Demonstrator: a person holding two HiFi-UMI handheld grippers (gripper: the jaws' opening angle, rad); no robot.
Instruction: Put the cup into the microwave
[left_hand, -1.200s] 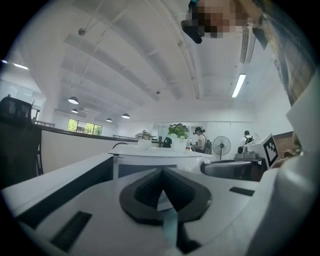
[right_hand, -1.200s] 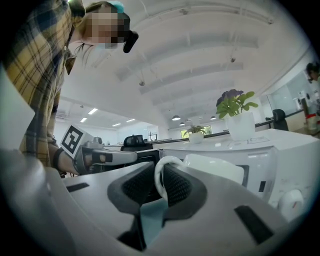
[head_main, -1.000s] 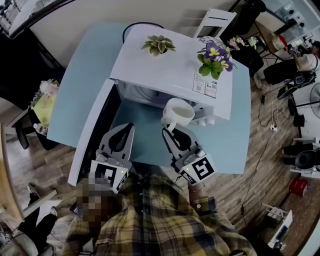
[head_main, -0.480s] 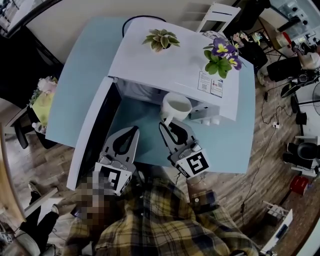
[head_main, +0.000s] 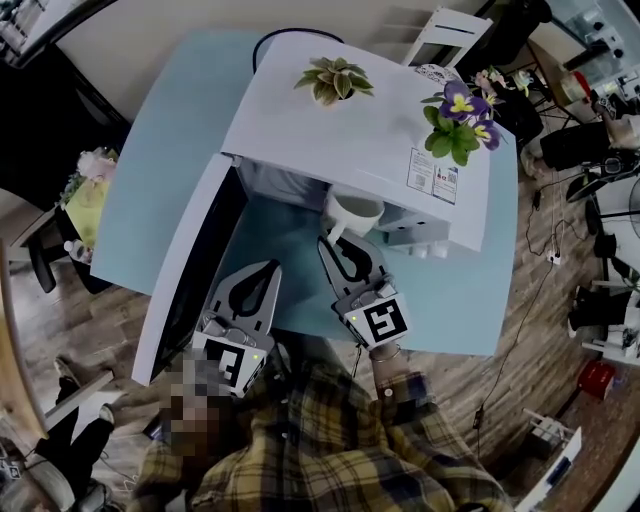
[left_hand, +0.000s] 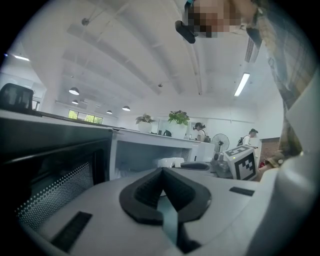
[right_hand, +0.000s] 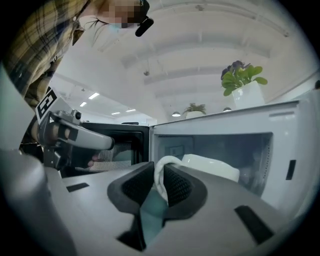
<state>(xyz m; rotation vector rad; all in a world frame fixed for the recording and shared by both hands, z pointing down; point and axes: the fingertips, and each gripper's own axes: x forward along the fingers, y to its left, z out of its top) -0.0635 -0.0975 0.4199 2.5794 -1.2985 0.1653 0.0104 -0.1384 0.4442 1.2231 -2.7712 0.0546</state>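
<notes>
The white cup (head_main: 355, 212) hangs at the mouth of the white microwave (head_main: 340, 130), its far rim hidden under the microwave's top edge. My right gripper (head_main: 334, 243) is shut on the cup's handle (right_hand: 161, 176), and the cup's bowl (right_hand: 210, 167) sits just ahead of the jaws before the lit cavity (right_hand: 220, 145). The microwave door (head_main: 185, 270) stands swung open at the left. My left gripper (head_main: 268, 272) hovers over the blue table beside the door, shut with nothing in it (left_hand: 162, 172).
A small succulent (head_main: 335, 78) and a purple-flowered plant (head_main: 460, 120) stand on top of the microwave. The light blue table (head_main: 150, 160) ends just in front of me. A white chair (head_main: 440, 35) stands behind it, and a bouquet (head_main: 95, 170) lies at the left.
My right gripper has carried the cup down and forward, so it now sits partly under the microwave's top edge. My left gripper has sunk a little.
</notes>
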